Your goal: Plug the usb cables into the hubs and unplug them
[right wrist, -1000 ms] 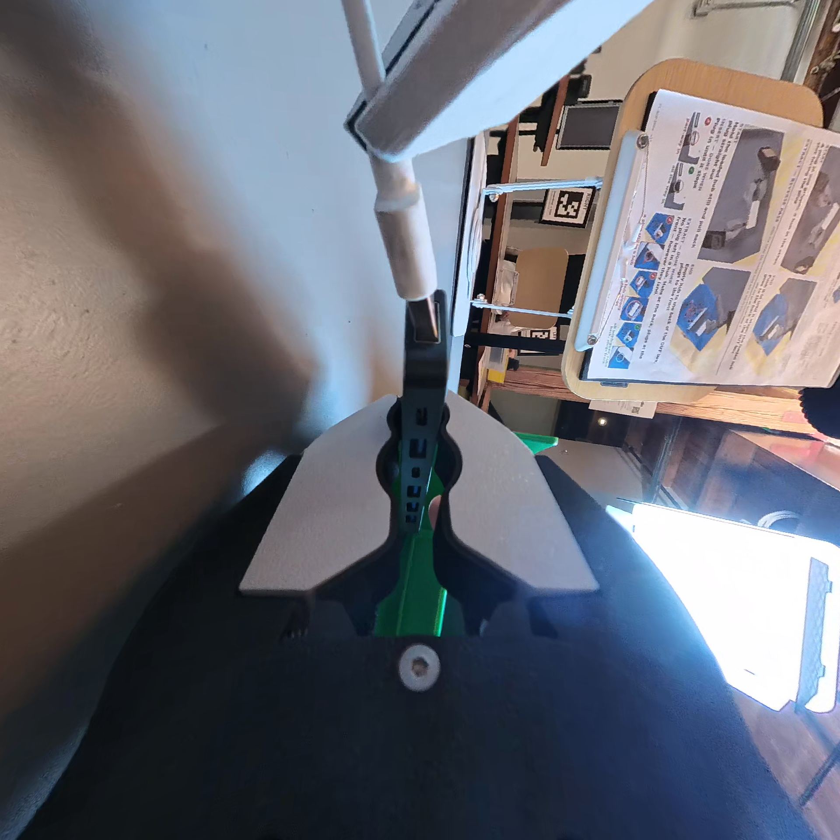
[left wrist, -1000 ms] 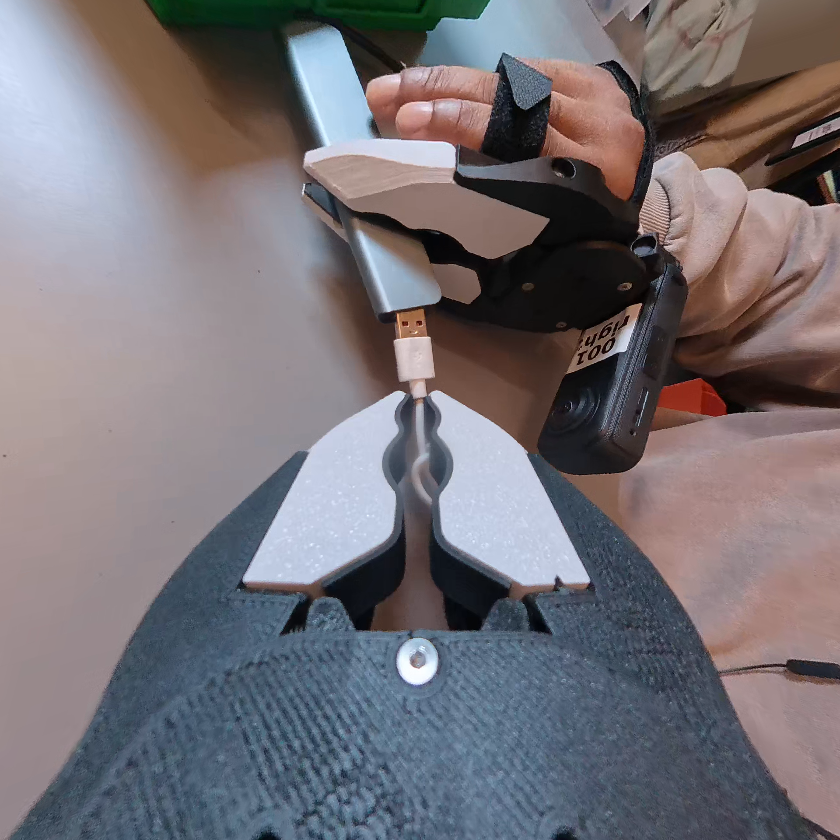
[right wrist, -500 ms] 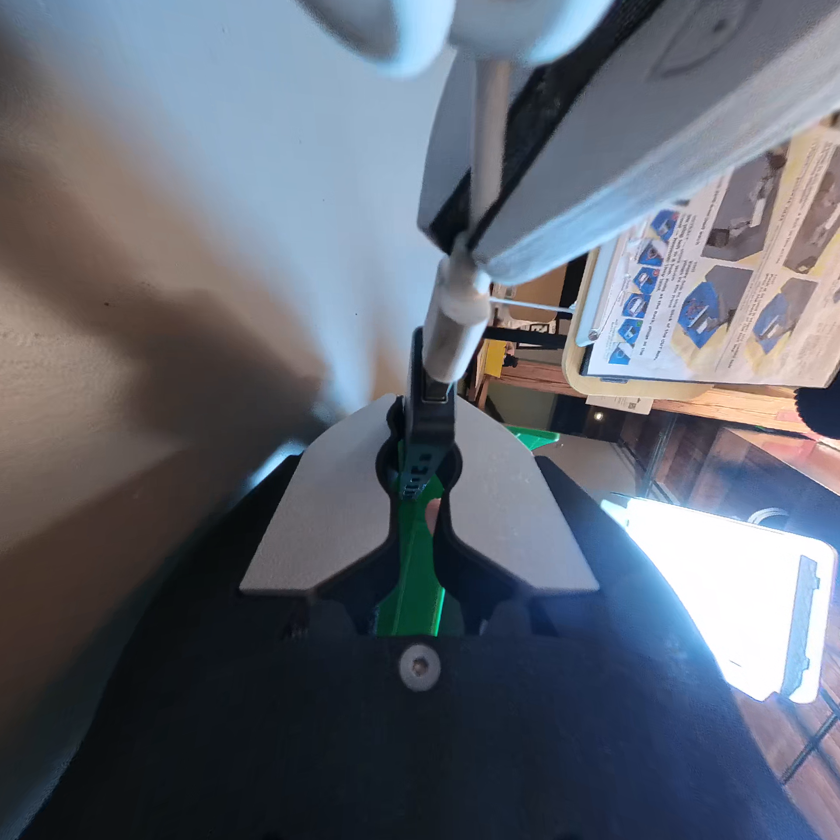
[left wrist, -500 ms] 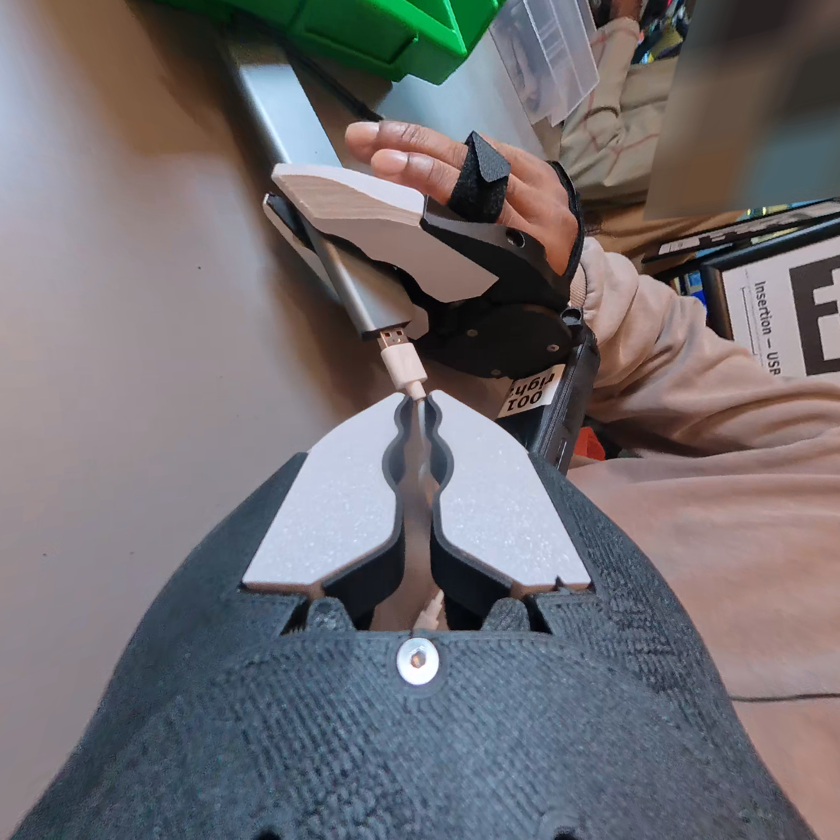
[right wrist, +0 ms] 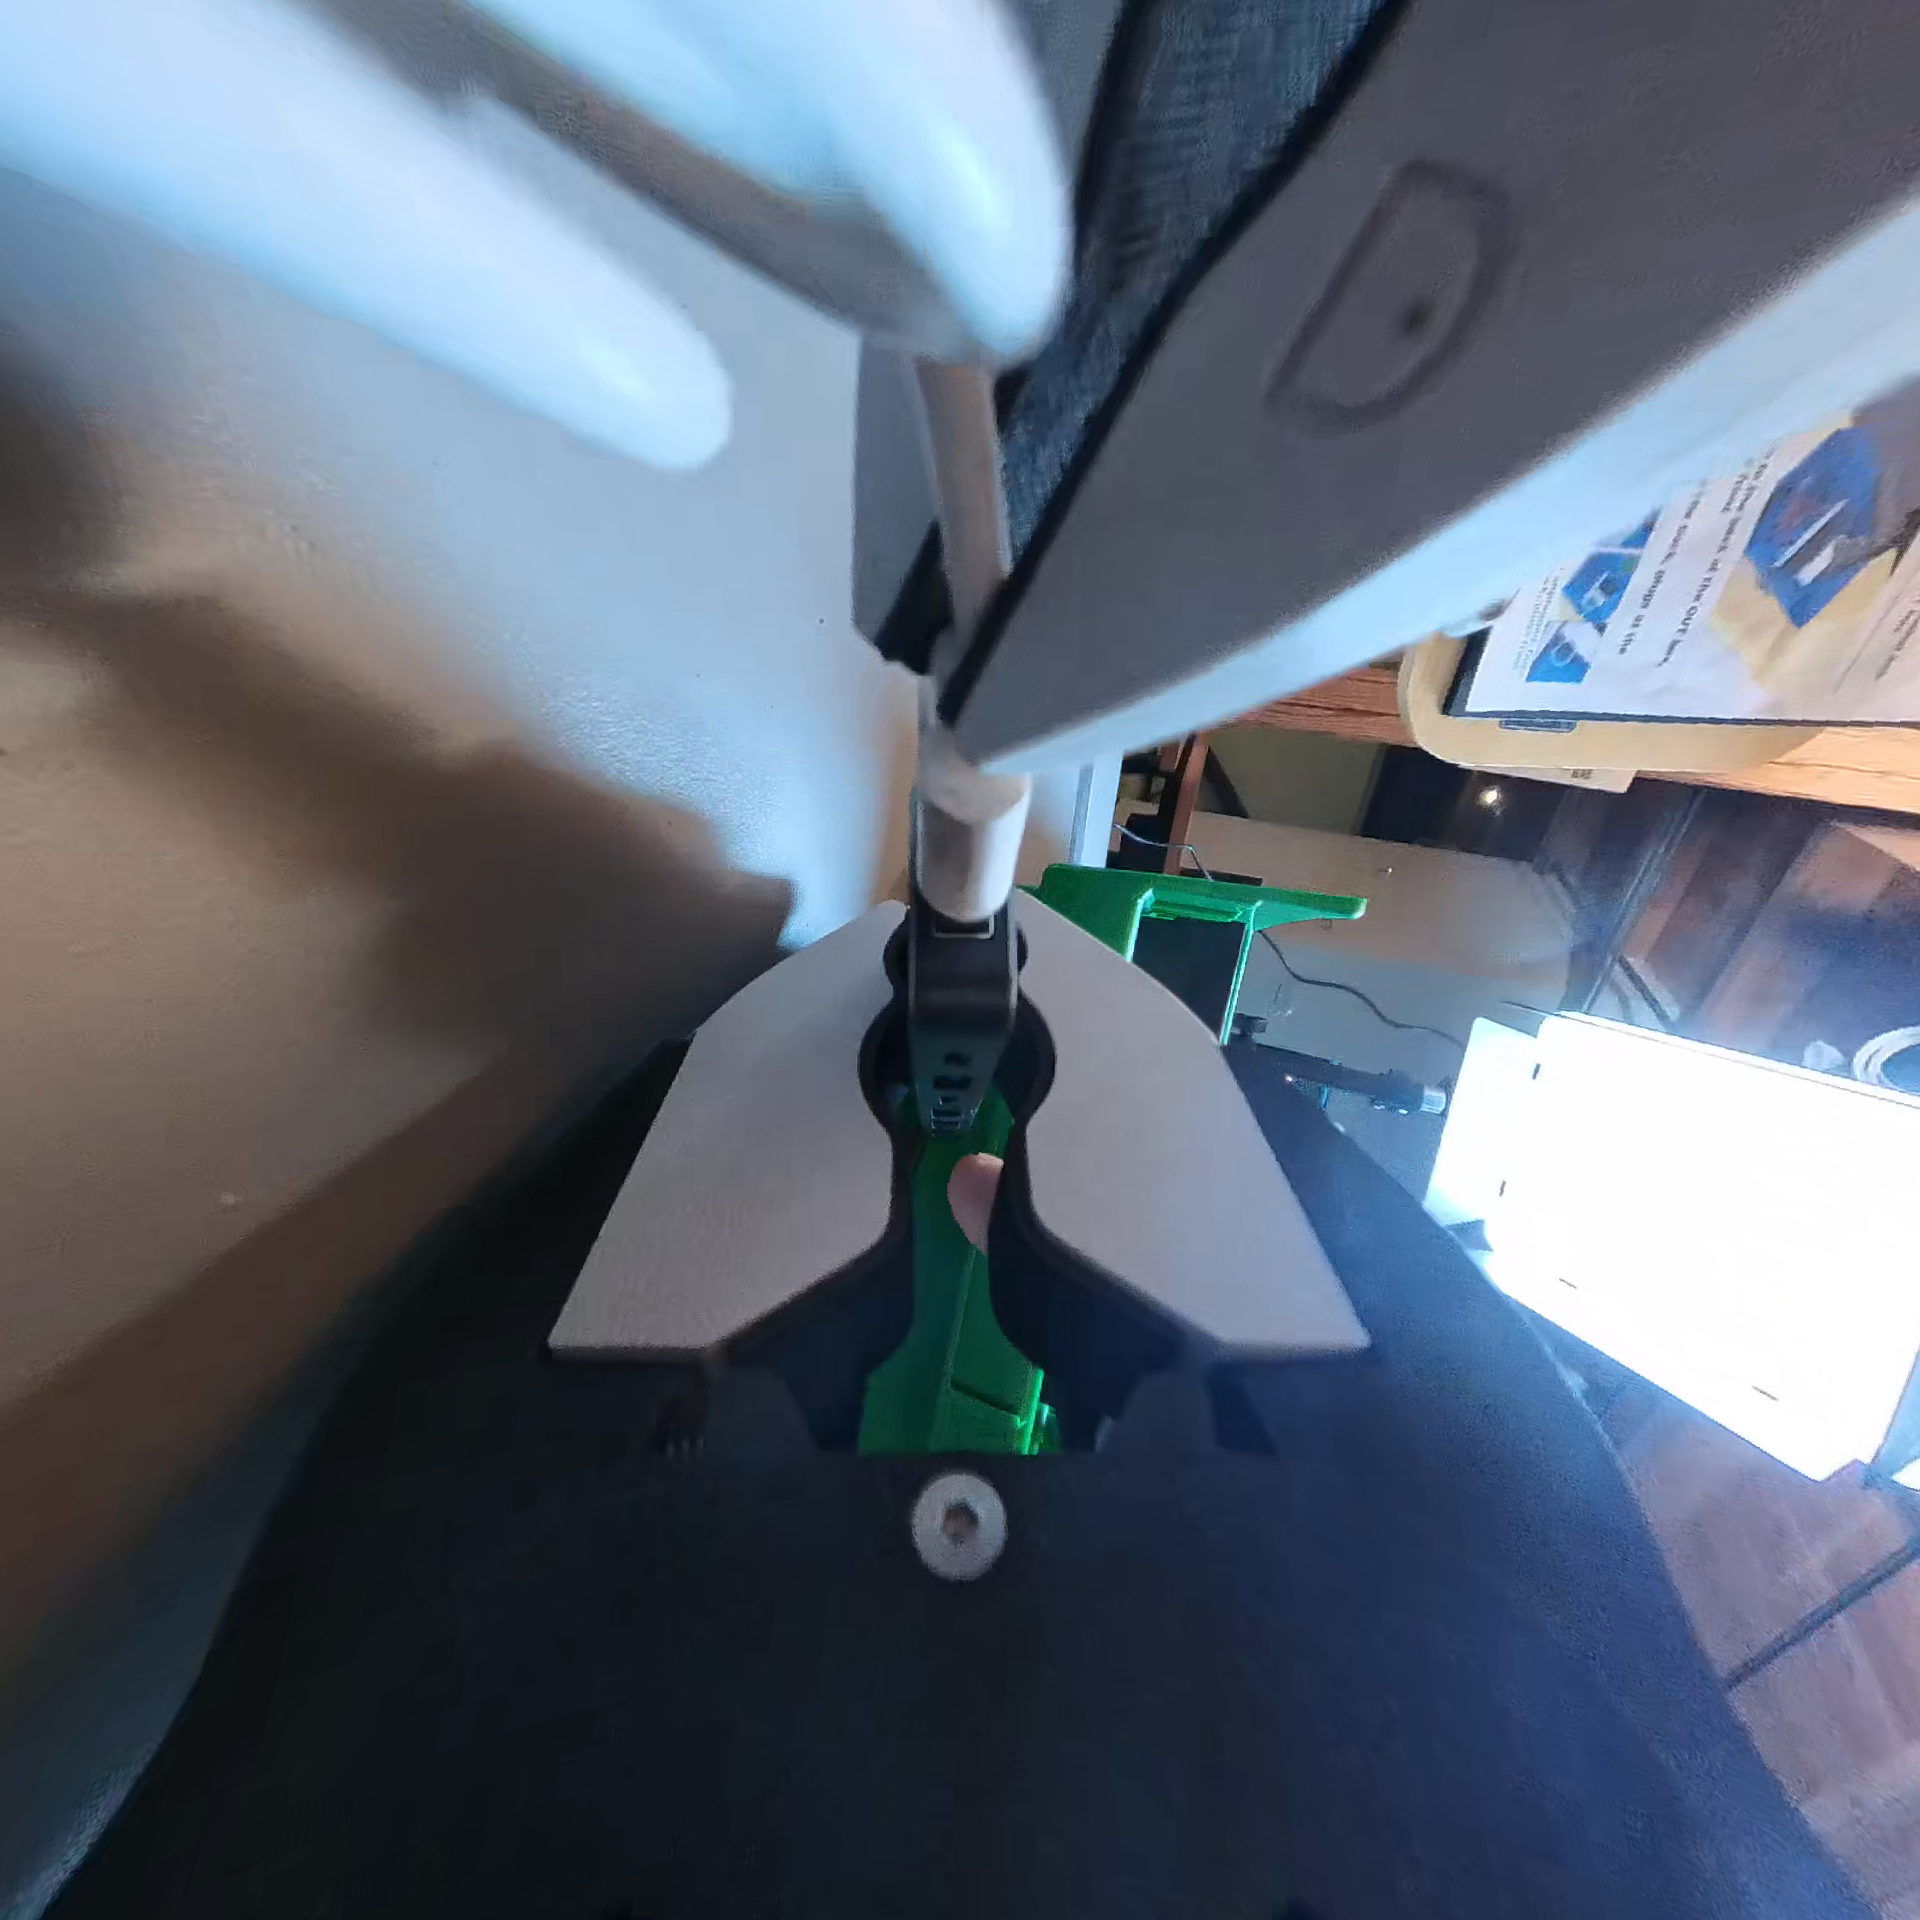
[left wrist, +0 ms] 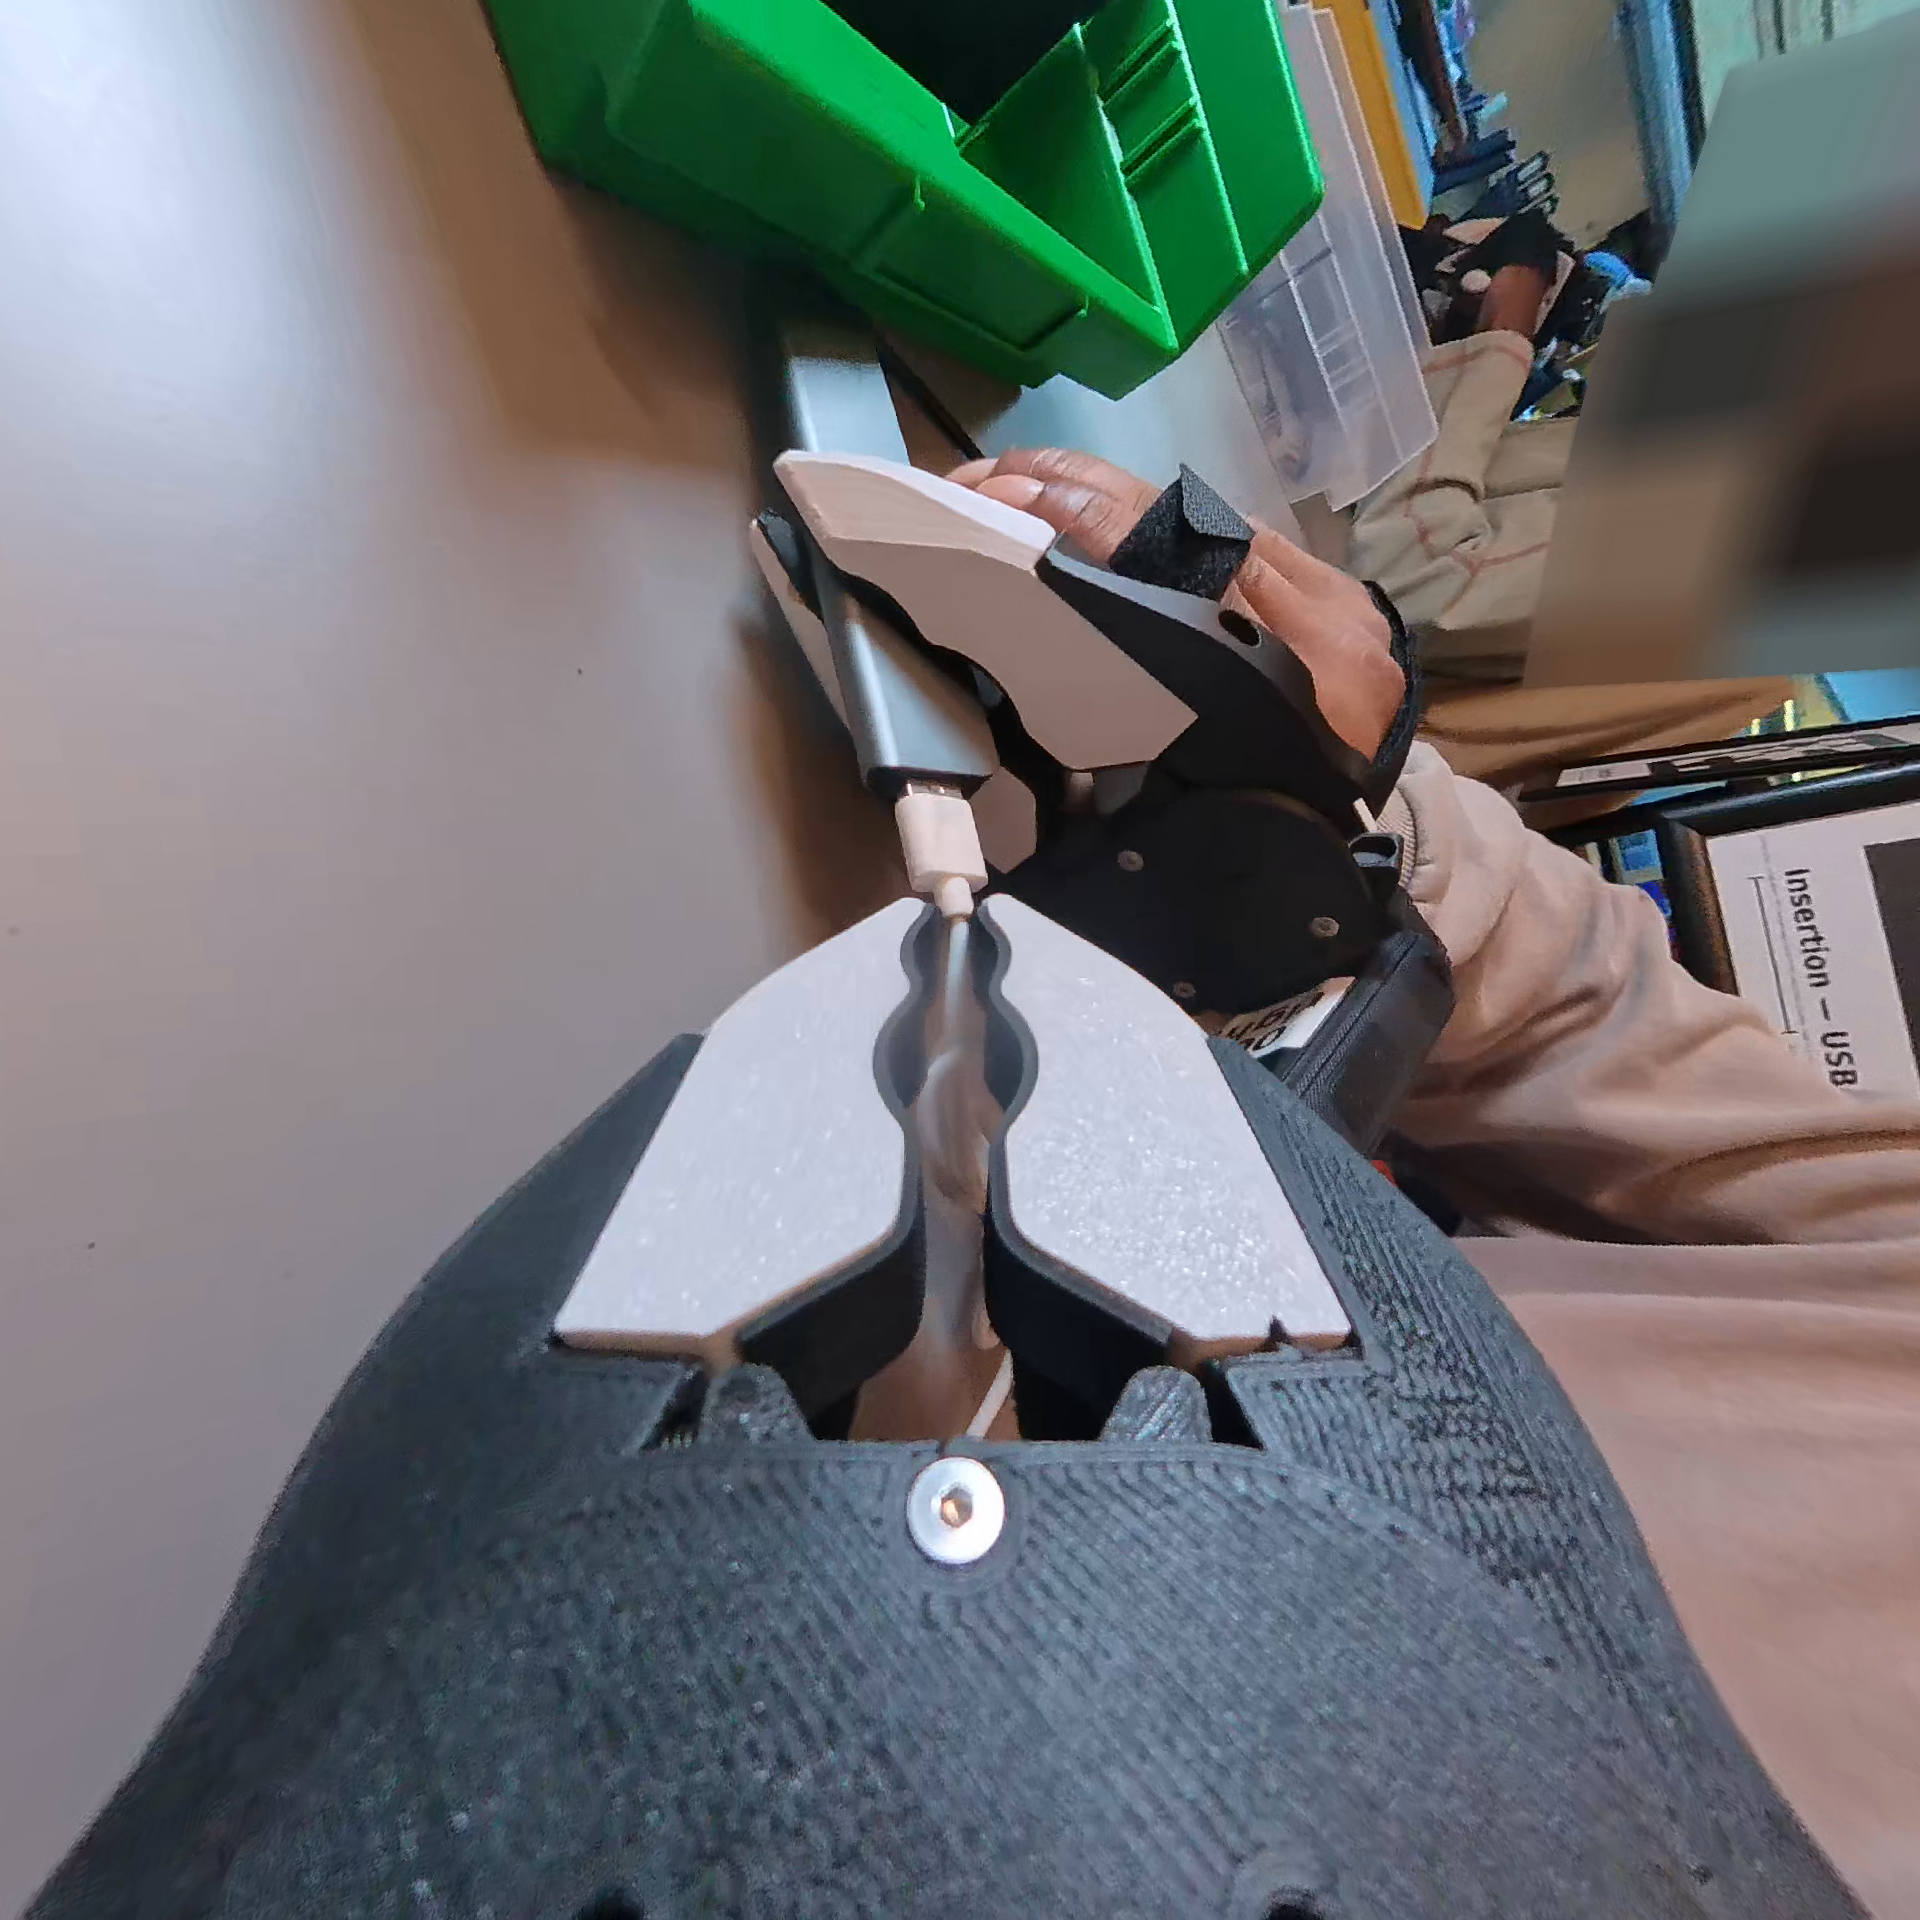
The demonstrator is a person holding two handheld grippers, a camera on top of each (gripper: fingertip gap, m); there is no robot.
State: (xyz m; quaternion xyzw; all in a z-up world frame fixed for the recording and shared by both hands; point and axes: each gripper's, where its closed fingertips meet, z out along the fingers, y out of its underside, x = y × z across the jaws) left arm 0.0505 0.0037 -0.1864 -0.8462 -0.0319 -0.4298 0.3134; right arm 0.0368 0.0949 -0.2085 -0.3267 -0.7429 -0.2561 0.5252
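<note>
White cable runs forward between the closed fingers of the left hand-held gripper, which pinches it just behind a pale USB plug. That plug points straight ahead, along the gripper's own long axis, and its metal tip sits in the end port of a slim grey hub. Only a thin sliver of metal shows between the plug body and the hub, so the plug appears nearly or fully seated; which of the two cannot be told.

Holding the hub is the right hand-held gripper, closed across the hub's flat sides from the right, with a person's hand strapped into it. The hub's long axis runs away from the left gripper toward a green bin at the back of the brown surface, so plug and hub lie close to one line, bending slightly at the joint.

From the right wrist view the same joint appears end-on: the dark hub stands clamped between the right gripper's fingers, and the plug enters it from above, beneath the blurred left gripper.

Judged from this, unplugging calls for the left gripper to pull straight back along that shared line while the right one holds the hub steady.
</note>
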